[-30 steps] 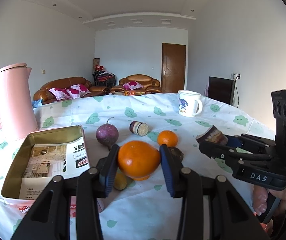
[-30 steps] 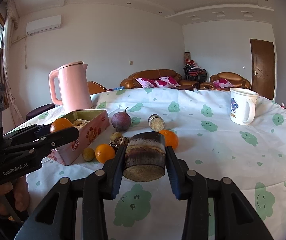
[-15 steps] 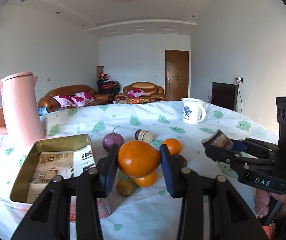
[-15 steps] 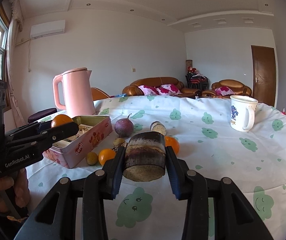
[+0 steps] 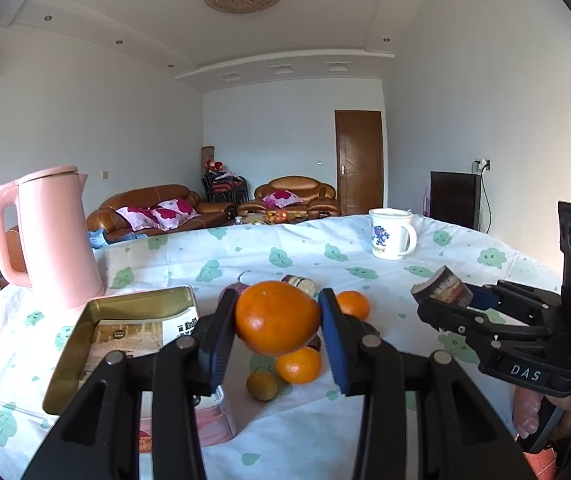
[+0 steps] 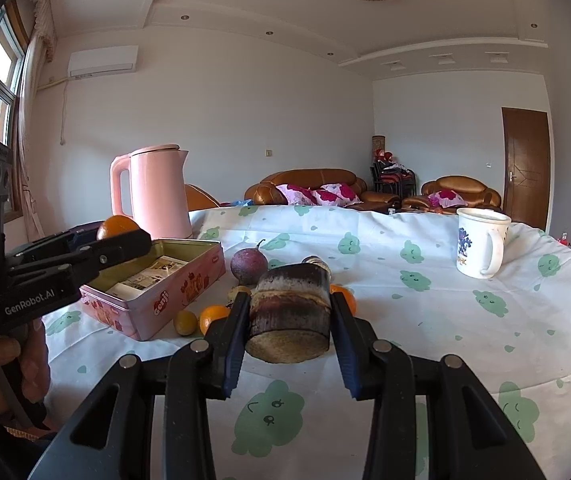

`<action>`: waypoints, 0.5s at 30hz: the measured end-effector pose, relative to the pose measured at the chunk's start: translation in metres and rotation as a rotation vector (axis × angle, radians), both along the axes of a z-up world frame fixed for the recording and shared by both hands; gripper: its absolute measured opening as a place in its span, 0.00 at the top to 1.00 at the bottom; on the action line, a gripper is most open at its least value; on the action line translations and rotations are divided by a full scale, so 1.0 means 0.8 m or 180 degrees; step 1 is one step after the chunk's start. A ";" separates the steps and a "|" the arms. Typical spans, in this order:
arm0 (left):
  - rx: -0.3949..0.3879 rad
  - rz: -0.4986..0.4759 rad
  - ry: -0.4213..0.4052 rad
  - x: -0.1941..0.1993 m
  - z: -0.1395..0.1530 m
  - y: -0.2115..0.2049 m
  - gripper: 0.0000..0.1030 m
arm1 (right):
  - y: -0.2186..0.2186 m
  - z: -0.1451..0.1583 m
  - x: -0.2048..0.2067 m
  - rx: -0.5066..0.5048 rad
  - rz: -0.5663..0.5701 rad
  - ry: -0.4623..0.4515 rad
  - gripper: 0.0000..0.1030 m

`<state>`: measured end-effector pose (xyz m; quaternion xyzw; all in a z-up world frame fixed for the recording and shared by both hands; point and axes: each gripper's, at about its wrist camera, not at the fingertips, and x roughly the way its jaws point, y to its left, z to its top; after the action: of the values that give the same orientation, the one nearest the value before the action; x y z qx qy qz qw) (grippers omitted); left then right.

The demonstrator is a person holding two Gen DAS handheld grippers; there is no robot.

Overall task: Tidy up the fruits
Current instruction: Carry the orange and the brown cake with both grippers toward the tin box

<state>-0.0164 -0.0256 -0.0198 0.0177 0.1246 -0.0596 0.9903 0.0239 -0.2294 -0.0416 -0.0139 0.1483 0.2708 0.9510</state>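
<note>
Orange [image 5: 276, 317] sits clamped between your left tongs [image 5: 277, 330], held above the counter [image 5: 365, 280]. Your right tongs [image 6: 288, 330] are clamped on a sugarcane chunk [image 6: 290, 322], also off the cloth. Below the orange, at 6 o'clock, lie a smaller orange [image 5: 298, 365] and a yellow fruit [image 5: 261, 386]. The open tin [image 5: 85, 344] sits at 9 o'clock, just beside them.

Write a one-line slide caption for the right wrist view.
Right claw grips a sugarcane chunk above the tablecloth; left claw holds an orange over the pink tin.
</note>
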 end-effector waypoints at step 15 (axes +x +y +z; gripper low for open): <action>0.0013 0.0144 -0.0018 0.000 0.010 0.010 0.59 | 0.003 0.022 -0.003 -0.0027 -0.0025 -0.0145 0.60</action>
<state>-0.0166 -0.0175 -0.0118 0.0170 0.1223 -0.0368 0.9917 0.0219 -0.2270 -0.0244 -0.0235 0.1279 0.2660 0.9552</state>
